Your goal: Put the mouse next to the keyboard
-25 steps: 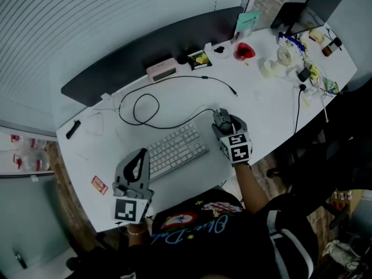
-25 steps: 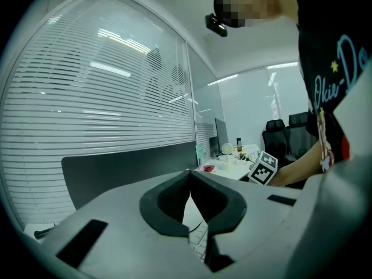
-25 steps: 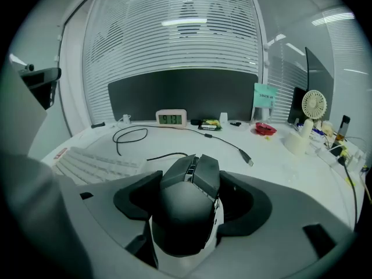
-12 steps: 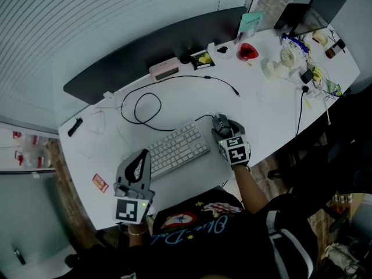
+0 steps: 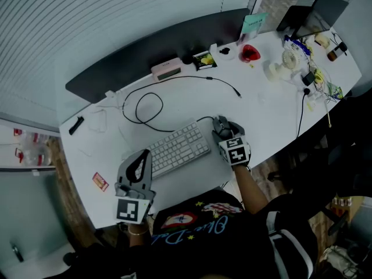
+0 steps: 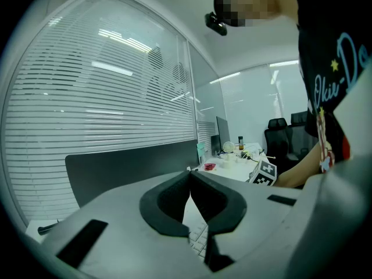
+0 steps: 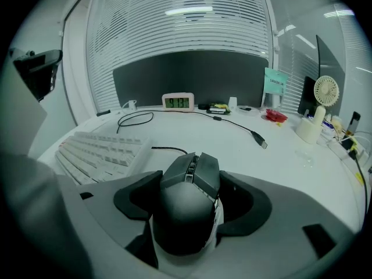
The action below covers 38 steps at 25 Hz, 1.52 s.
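Right hand-held gripper (image 7: pixel 192 199) grasped dark grey wired mouse (image 7: pixel 195 173) just beside white keyboard (image 5: pixel 174 150) on white bench (image 5: pixel 261 109); left hand-held gripper (image 6: pixel 190 182) clenched, empty. Pink digital clock (image 7: pixel 178 102) digits illegible.

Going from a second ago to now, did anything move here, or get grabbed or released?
The right gripper, shut on the mouse, has drawn it slightly back toward the person and a little nearer the right end of the keyboard; the shift is small. Nothing was newly grasped or released. The left gripper stayed shut and empty, and the keyboard and clock kept their places.
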### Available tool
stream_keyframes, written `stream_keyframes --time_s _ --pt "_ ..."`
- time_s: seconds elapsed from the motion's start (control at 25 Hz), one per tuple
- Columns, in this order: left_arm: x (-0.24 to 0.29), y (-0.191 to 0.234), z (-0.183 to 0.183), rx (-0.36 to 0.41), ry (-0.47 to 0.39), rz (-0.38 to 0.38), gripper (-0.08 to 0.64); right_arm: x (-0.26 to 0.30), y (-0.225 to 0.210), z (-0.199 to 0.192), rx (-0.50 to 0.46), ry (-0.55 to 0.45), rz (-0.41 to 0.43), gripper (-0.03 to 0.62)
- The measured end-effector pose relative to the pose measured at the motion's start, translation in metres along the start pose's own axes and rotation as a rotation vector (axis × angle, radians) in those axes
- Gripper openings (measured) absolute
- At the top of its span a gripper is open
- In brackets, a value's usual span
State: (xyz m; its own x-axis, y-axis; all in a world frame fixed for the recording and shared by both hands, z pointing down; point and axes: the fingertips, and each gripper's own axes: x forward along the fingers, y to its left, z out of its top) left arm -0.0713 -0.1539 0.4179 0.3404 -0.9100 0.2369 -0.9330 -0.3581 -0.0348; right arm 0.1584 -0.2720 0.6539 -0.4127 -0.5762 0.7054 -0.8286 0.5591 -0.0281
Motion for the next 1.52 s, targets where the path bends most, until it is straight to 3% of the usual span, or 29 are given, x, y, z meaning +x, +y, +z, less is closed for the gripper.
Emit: stream_keyframes --time_s 0.64,1.04,1.44,1.52 --pt "-0.005 -0.002 0.001 -0.002 -0.007 0.005 0.000 -0.003 -0.001 -0.001 0.026 -0.066 -0.015 0.299" --pt "-0.009 -0.003 0.002 -0.001 -0.020 0.002 0.000 -0.034 0.003 0.046 0.023 -0.187 0.005 0.295" --pt "-0.014 0.004 0.006 -0.010 -0.056 0.014 0.000 -0.084 0.022 0.114 0.017 -0.401 0.050 0.016" --pt "-0.016 0.007 0.006 -0.012 -0.064 0.022 0.000 -0.096 0.028 0.127 0.009 -0.444 0.070 0.007"
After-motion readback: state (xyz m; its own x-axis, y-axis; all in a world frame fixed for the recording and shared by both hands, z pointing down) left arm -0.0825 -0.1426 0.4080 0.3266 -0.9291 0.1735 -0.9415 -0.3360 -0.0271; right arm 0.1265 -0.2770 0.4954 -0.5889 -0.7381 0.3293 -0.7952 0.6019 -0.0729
